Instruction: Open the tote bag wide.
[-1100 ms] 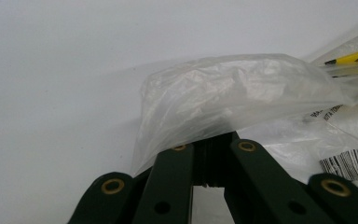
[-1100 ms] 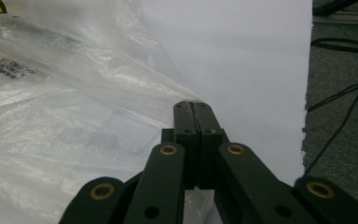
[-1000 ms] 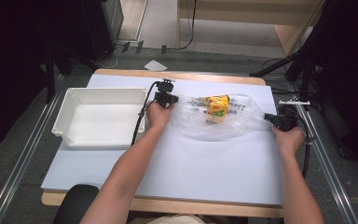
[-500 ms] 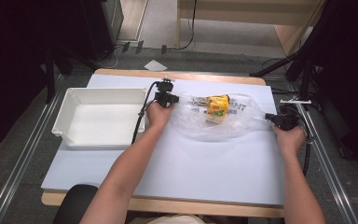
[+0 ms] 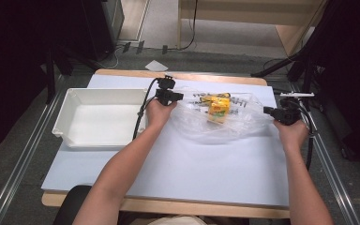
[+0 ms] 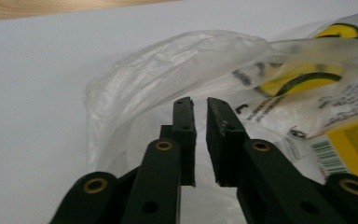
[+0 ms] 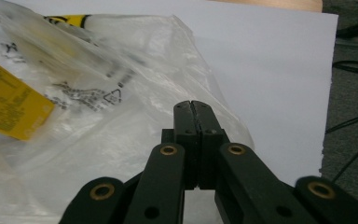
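Forearms reach in from the near edge, each hand carrying black tongs. At the right, the right gripper (image 5: 268, 111) stays pinched shut on the thin edge of the clear printed plastic bag (image 5: 234, 123), as a second ago. Farther left, the left gripper (image 5: 180, 97) has just been opening; a narrow gap shows between its jaws, bag film just beyond them. Inside the bag, the yellow carton (image 5: 218, 110) sits unmoved. The white plastic tray (image 5: 70, 112) lies left.
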